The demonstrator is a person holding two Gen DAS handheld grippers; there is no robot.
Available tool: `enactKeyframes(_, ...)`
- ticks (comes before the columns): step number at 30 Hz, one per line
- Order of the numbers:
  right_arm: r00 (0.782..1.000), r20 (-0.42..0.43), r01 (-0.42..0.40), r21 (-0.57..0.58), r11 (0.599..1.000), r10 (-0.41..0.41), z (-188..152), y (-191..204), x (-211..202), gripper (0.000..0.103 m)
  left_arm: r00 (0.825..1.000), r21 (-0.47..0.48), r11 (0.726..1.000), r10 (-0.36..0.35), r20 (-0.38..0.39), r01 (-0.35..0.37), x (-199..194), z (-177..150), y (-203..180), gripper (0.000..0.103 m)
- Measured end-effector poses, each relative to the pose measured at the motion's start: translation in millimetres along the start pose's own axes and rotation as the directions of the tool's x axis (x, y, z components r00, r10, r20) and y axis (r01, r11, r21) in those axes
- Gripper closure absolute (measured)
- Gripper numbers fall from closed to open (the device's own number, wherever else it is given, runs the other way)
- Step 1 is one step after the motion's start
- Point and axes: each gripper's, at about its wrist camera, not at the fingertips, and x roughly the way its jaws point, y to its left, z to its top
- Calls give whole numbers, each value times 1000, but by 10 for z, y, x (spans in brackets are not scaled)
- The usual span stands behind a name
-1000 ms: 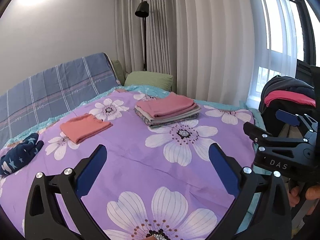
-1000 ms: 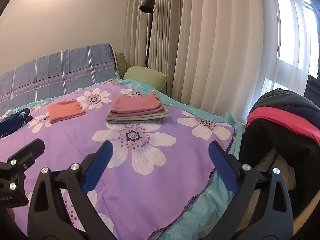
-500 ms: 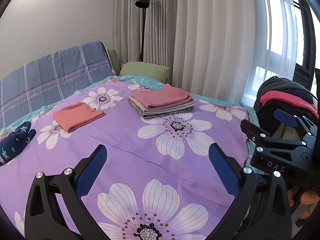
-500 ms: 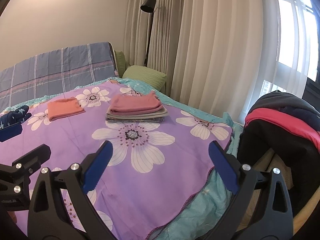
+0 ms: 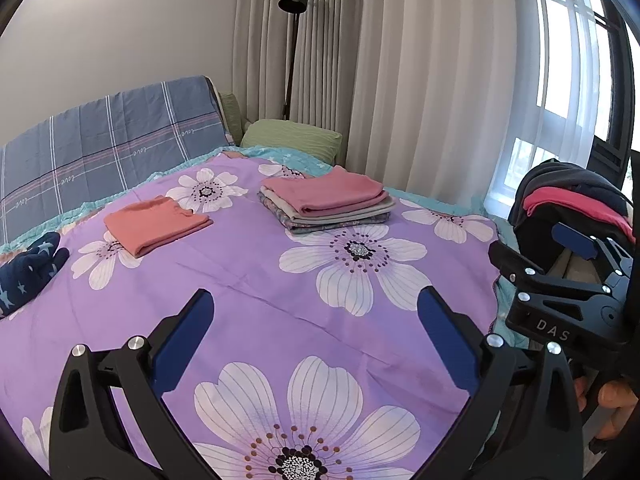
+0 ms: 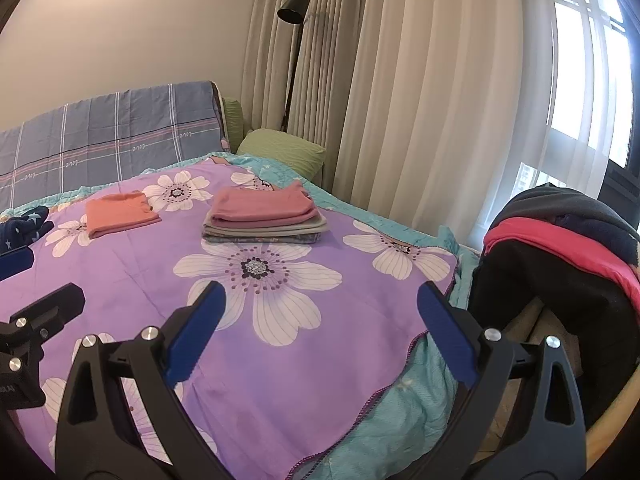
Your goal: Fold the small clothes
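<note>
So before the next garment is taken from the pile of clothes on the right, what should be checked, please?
1. Left gripper open and holding nothing: ok.
2. Right gripper open and holding nothing: ok.
3. Room on the purple flowered cover in front of both grippers for laying a garment flat: ok.
4. Folded stack tidy, pink piece on top: ok.
5. Folded orange piece lies apart from the stack, out of the working area: ok.
6. Dark and pink clothes pile beside the bed within reach of the right gripper: cannot tell; it looks near, but which garment is loose on top is unclear.
</note>
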Motion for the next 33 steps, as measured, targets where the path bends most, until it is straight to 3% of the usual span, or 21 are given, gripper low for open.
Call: enactKeyframes(33,1000,-9,0,-2,1000,0,-33,-47,60,5,1000,35,999,-21,-6,22,-17,-43,-89,1)
